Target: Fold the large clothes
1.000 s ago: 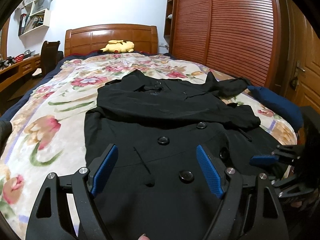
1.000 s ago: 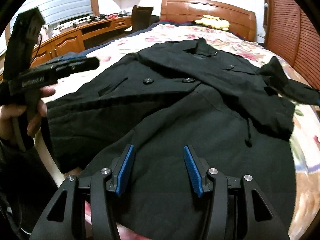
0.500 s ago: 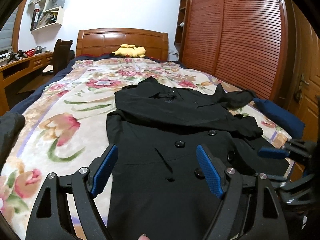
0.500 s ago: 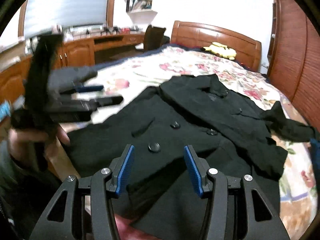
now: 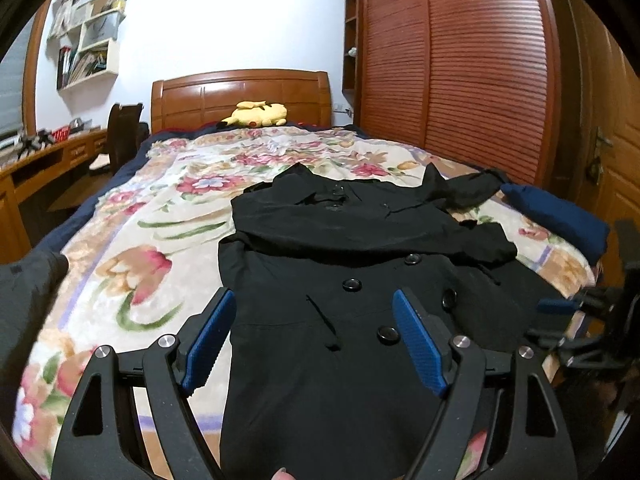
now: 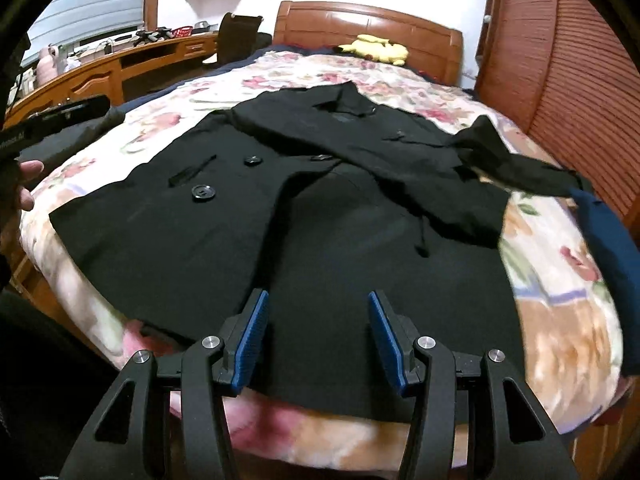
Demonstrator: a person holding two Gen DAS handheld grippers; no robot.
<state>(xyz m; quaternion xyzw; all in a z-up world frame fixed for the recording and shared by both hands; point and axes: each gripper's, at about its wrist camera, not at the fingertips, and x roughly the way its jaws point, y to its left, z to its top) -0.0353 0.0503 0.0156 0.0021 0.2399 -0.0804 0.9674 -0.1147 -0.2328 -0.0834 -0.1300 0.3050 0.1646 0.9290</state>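
Black coat (image 5: 360,292) spread face-up on the floral bedspread (image 5: 132,248), collar toward the wooden headboard (image 5: 240,92), hem at the foot of the bed; one sleeve folded across the chest, the other sleeve (image 6: 516,164) trailing off the coat's far side toward the navy bundle (image 5: 560,220). Left hand-held gripper (image 5: 314,336) above the hem, blue pads spread wide, nothing between them. Right hand-held gripper (image 6: 316,332) likewise spread and empty, poised over the coat's lower edge. Compared with a second ago: both cameras drawn back and raised from the coat, more bedspread and hem now showing, coat itself lying as before, sleeve fold unchanged. Read as a release and a step back after laying the first sleeve, with the trailing sleeve the likely next fold. Containers few: wall shelf (image 5: 88,52) beyond the headboard, to the coat's left, packed with books and papers; yellow plush toy (image 5: 256,114) resting against the headboard. Nothing boxed or binned near the coat.
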